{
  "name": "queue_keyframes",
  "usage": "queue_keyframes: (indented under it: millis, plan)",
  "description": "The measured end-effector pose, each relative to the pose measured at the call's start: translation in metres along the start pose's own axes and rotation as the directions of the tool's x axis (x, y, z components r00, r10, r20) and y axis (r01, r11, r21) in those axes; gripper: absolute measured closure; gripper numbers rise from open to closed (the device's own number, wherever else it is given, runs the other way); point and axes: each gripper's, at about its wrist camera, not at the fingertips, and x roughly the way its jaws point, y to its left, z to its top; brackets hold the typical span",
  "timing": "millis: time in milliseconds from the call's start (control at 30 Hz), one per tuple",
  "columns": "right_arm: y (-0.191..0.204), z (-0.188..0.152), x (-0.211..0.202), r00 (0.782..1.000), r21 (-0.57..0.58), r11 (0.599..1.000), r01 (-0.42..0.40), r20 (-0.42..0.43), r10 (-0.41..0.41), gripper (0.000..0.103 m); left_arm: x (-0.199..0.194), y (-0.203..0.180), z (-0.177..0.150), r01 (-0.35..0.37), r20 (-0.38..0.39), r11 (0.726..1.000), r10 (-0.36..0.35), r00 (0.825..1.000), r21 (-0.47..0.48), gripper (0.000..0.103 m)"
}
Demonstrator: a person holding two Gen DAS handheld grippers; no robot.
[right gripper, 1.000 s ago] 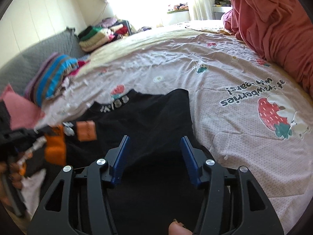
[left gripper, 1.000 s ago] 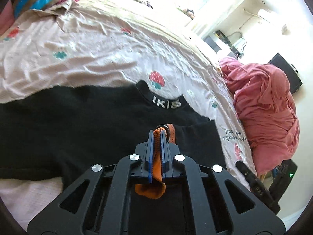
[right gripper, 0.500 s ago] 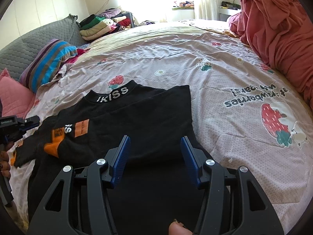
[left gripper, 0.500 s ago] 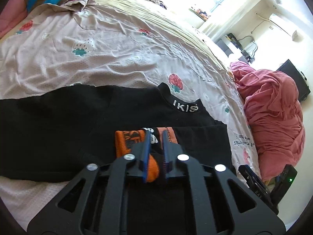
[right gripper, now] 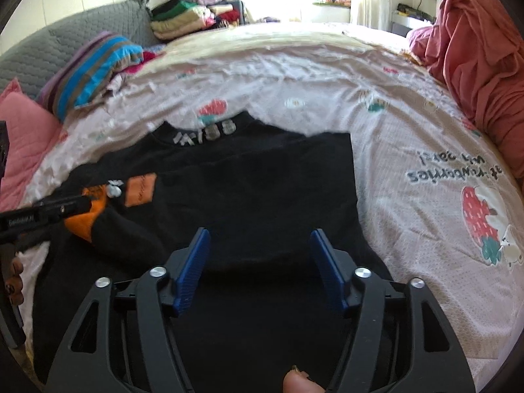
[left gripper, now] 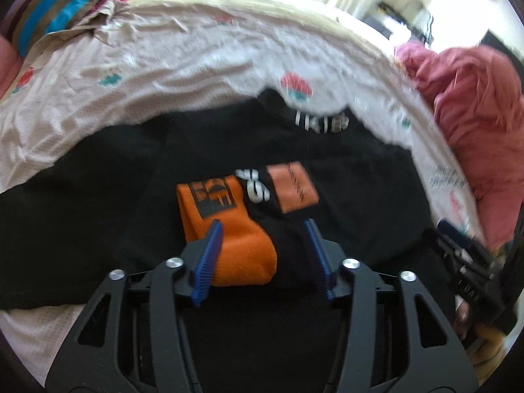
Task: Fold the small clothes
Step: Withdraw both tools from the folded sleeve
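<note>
A black top [left gripper: 344, 177] with white lettering on its collar [left gripper: 319, 122] lies flat on the bed. Its sleeve is folded across the body, with the orange cuff [left gripper: 226, 229] beside an orange patch [left gripper: 293, 191]. My left gripper [left gripper: 262, 229] hangs just over the cuff with its jaws opening; the cuff lies loose between the fingers and no pad presses on it. In the right wrist view the left gripper [right gripper: 46, 213] reaches in from the left over the cuff [right gripper: 86, 221]. My right gripper [right gripper: 260, 234] hovers above the top's lower body [right gripper: 262, 180], jaws opening, gripping nothing.
The strawberry-print sheet [right gripper: 425, 163] spreads to the right of the top. A heap of red-pink bedding [right gripper: 484, 65] lies at the far right. A striped pillow [right gripper: 95, 68], a pink cushion [right gripper: 23, 131] and stacked folded clothes [right gripper: 190, 16] sit at the back left.
My left gripper was shut on the orange cuff, carried it down onto the top's body, then opened and let it go. The right gripper's jaws have spread a little wider.
</note>
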Motion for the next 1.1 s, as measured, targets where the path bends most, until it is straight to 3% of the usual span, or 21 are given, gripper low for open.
queue_keyframes:
  millis: [167, 267, 533, 700, 867, 1100]
  plan:
    - [-0.015, -0.014, 0.030, 0.993, 0.029, 0.998, 0.051, -0.108, -0.047, 0.036, 0.024, 0.003, -0.016, -0.071, -0.072, 0.997, 0.071, 0.995, 0.003, 0.045]
    - [-0.020, -0.017, 0.028, 0.995, 0.050, 0.999, 0.018, -0.098, -0.013, 0.028, 0.020, 0.000, -0.017, -0.050, -0.073, 0.999, 0.050, 0.996, 0.005, 0.033]
    - [-0.019, -0.019, 0.015, 0.997, 0.093, 0.995, -0.023, -0.069, 0.029, 0.020, 0.014, -0.004, -0.020, -0.059, -0.066, 0.998, 0.060, 0.996, 0.025, 0.031]
    - [-0.016, -0.018, 0.000, 0.998, 0.088, 0.995, -0.039, -0.037, 0.042, 0.010, 0.007, -0.002, -0.019, -0.039, -0.057, 0.999, 0.039, 0.998, -0.004, 0.020]
    - [-0.009, -0.019, -0.011, 0.999, 0.063, 0.997, -0.047, -0.013, 0.048, 0.008, -0.004, 0.002, -0.019, -0.044, -0.030, 0.999, 0.043, 0.999, -0.017, 0.011]
    - [0.003, -0.015, -0.021, 0.998, 0.049, 0.997, -0.066, 0.017, 0.065, 0.005, -0.022, 0.016, -0.021, -0.047, 0.007, 0.996, 0.048, 0.999, -0.080, 0.009]
